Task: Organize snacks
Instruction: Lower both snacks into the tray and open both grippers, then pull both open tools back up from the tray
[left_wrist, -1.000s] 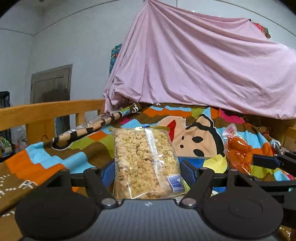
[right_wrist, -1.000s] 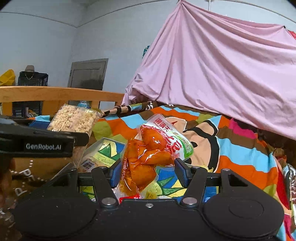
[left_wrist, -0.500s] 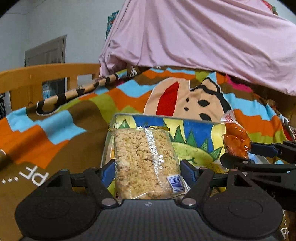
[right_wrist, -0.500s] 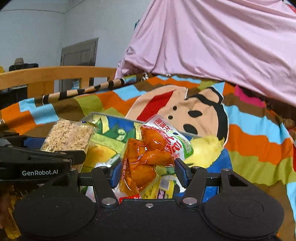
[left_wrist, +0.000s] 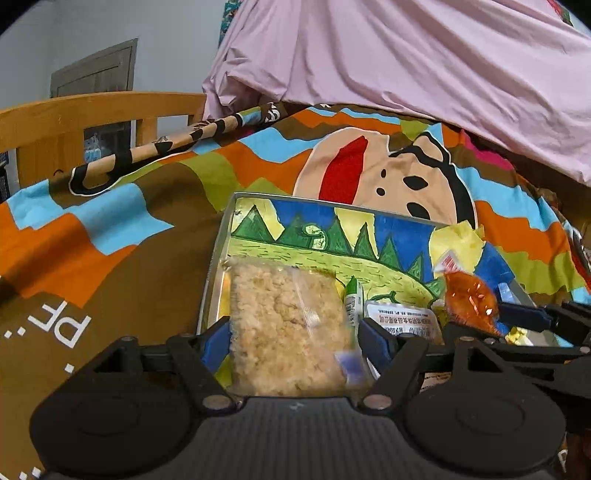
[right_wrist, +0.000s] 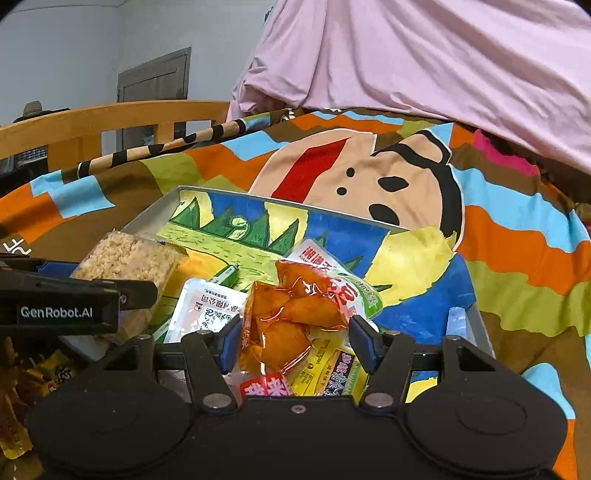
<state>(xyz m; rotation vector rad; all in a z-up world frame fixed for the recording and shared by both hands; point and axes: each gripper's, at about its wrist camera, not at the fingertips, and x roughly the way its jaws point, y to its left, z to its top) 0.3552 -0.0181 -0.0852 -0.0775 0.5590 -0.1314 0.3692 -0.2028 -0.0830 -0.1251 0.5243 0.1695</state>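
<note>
1. Left wrist view: the left gripper (left_wrist: 291, 341) is clamped, jaws fairly wide, on a clear puffed-rice cake packet (left_wrist: 286, 328) standing between its blue pads.
2. Right wrist view: the right gripper (right_wrist: 295, 339) is closed on an orange tofu snack pouch (right_wrist: 295, 317), held just above loose sachets.
3. Both packets hang over the near end of a painted tray (right_wrist: 147, 218).
4. A white sachet (right_wrist: 207, 314) and a green stick (left_wrist: 352, 301) lie in it.
5. The tray sits on a colourful cartoon blanket (left_wrist: 110, 229); a pink sheet (left_wrist: 406, 55) hangs at the far side.
</note>
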